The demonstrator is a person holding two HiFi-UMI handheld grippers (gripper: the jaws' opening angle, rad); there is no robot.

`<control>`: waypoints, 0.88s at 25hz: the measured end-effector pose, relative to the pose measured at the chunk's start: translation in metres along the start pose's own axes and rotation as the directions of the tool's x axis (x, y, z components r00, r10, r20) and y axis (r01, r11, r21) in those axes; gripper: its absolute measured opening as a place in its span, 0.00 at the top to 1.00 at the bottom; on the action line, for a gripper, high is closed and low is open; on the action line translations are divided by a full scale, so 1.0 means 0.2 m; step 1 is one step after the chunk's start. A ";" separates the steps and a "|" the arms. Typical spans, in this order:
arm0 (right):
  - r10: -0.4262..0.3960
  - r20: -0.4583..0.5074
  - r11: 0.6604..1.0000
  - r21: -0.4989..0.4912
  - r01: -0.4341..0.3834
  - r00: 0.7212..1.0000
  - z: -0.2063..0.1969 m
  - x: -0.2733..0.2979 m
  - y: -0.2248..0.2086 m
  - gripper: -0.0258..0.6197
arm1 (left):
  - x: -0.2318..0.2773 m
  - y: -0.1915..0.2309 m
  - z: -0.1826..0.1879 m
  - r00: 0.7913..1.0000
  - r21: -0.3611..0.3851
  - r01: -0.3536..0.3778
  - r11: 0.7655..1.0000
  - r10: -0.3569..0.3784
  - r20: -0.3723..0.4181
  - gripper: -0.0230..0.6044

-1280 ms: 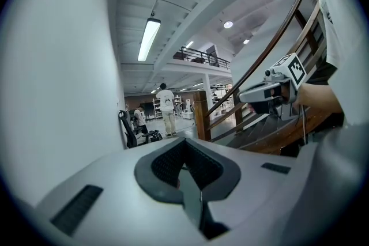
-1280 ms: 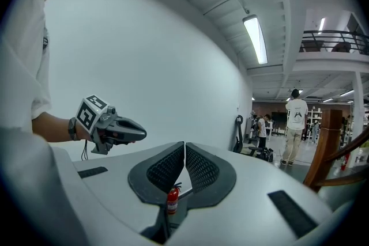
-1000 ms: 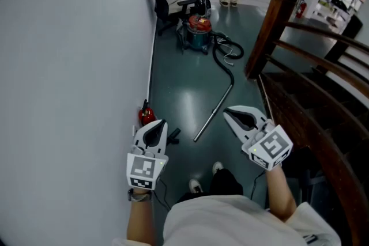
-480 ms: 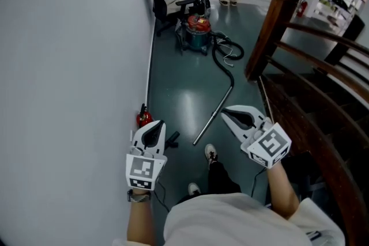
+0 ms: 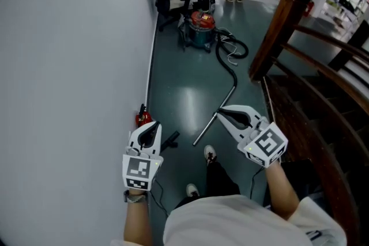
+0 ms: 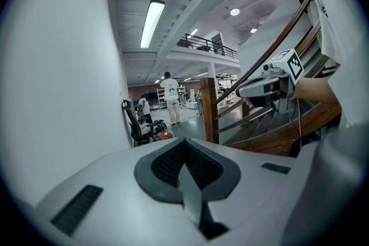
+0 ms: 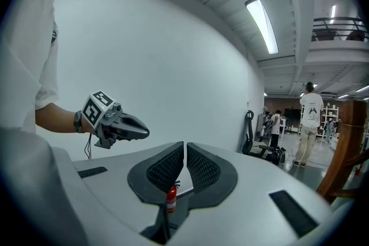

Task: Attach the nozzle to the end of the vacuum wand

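– Both tools gripping anything?
– No. Left tool point(image 5: 154, 125) and right tool point(image 5: 222, 112) are pressed together, empty. Wand point(image 5: 229, 95) and nozzle point(image 5: 169, 139) lie on the floor point(image 5: 184, 75); extinguisher point(image 5: 143, 118) beside, vacuum point(image 5: 199, 29) beyond.

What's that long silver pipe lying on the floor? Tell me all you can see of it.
The wand is a thin, straight, silver tube, metal by its look. It lies flat on the glossy green floor, slanting away toward the right. Its far end joins a black hose that curls to the vacuum. Its near end is bare, and nothing grips it.
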State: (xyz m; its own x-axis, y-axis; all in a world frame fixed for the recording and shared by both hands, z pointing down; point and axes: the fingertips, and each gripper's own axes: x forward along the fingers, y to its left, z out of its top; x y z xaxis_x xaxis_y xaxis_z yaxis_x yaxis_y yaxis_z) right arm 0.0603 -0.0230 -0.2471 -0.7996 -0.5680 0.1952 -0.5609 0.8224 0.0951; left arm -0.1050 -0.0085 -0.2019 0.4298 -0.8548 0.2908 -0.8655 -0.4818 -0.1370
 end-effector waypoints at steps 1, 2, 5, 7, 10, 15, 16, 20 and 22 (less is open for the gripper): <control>0.005 -0.006 1.000 0.002 -0.005 1.000 -0.01 0.02 -0.01 0.91 | 0.02 0.02 -0.01 1.000 -0.004 -0.002 1.000 0.002 -0.006 0.97; 0.011 -0.013 1.000 0.004 -0.011 1.000 -0.03 0.04 -0.03 0.91 | 0.03 0.04 -0.03 1.000 -0.009 -0.004 1.000 0.004 -0.013 0.97; 0.023 -0.023 1.000 0.016 -0.022 0.999 -0.07 0.11 -0.07 0.91 | 0.08 0.08 -0.08 0.999 -0.017 -0.009 1.000 0.008 -0.037 0.97; 0.027 -0.028 0.999 0.023 -0.027 0.999 -0.11 0.14 -0.10 0.91 | 0.11 0.10 -0.12 0.999 -0.014 -0.010 1.000 0.009 -0.053 0.97; 0.033 -0.032 0.999 0.034 -0.032 0.999 -0.15 0.19 -0.14 0.91 | 0.14 0.12 -0.15 0.997 -0.011 -0.016 1.000 0.015 -0.074 0.97; 0.054 -0.039 0.998 0.047 -0.052 0.998 -0.22 0.27 -0.22 0.91 | 0.22 0.17 -0.20 0.995 -0.016 -0.029 0.999 0.027 -0.096 0.97; 0.058 -0.041 0.997 0.046 -0.057 0.997 -0.24 0.29 -0.23 0.91 | 0.24 0.18 -0.21 0.995 -0.015 -0.028 0.999 0.027 -0.100 0.96; 0.066 -0.058 0.997 0.040 -0.064 0.996 -0.32 0.37 -0.30 0.91 | 0.33 0.21 -0.26 0.993 -0.012 -0.030 0.999 0.028 -0.114 0.92; 0.079 -0.063 0.996 0.039 -0.077 0.995 -0.37 0.41 -0.31 0.91 | 0.37 0.23 -0.30 0.992 -0.016 -0.034 0.999 0.032 -0.123 0.92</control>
State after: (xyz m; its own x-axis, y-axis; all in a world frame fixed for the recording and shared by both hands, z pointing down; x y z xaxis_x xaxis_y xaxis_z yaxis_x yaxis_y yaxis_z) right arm 0.0452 -0.1193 -0.1648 -0.8265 -0.4978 0.2628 -0.5058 0.8616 0.0416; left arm -0.1286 -0.0813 -0.1295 0.3674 -0.8396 0.4002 -0.8837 -0.4493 -0.1315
